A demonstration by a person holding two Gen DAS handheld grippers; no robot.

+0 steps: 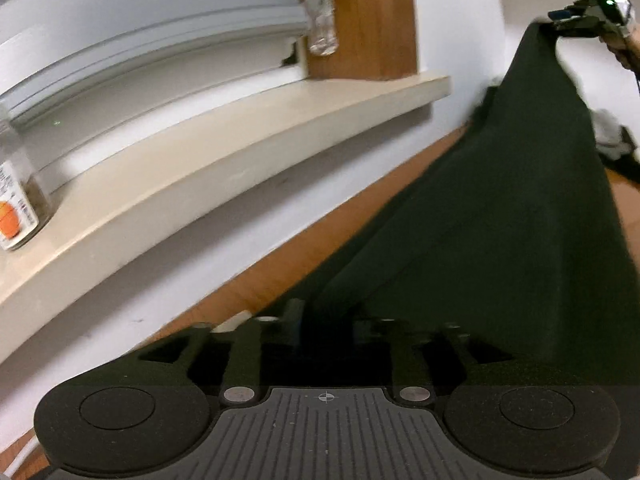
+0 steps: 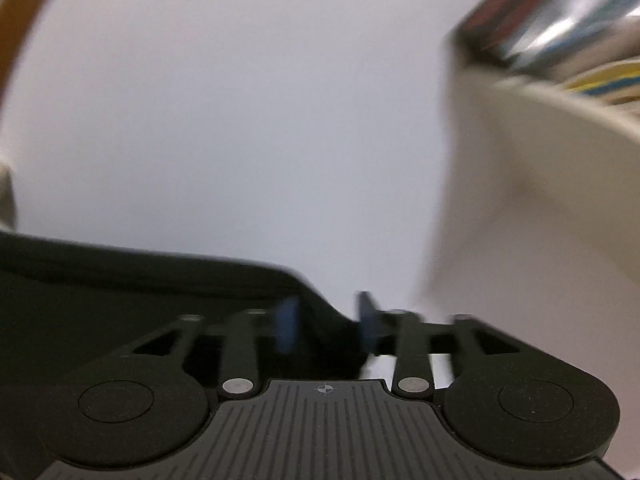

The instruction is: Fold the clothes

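Both grippers, left (image 1: 326, 322) and right (image 2: 328, 322), gripped the dark cloth (image 1: 500, 240) (blurred), stretched between them above the table (image 1: 256, 292).

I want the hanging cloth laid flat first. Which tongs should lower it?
Probably the right tongs: they hold the dark cloth by a raised corner, well above the table. The left tongs grip it low already.

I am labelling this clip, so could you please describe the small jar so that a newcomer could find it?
Start at the long cream window sill below the pale window frame. At its far left end stands the small clear jar; its orange-and-white label marks it out.
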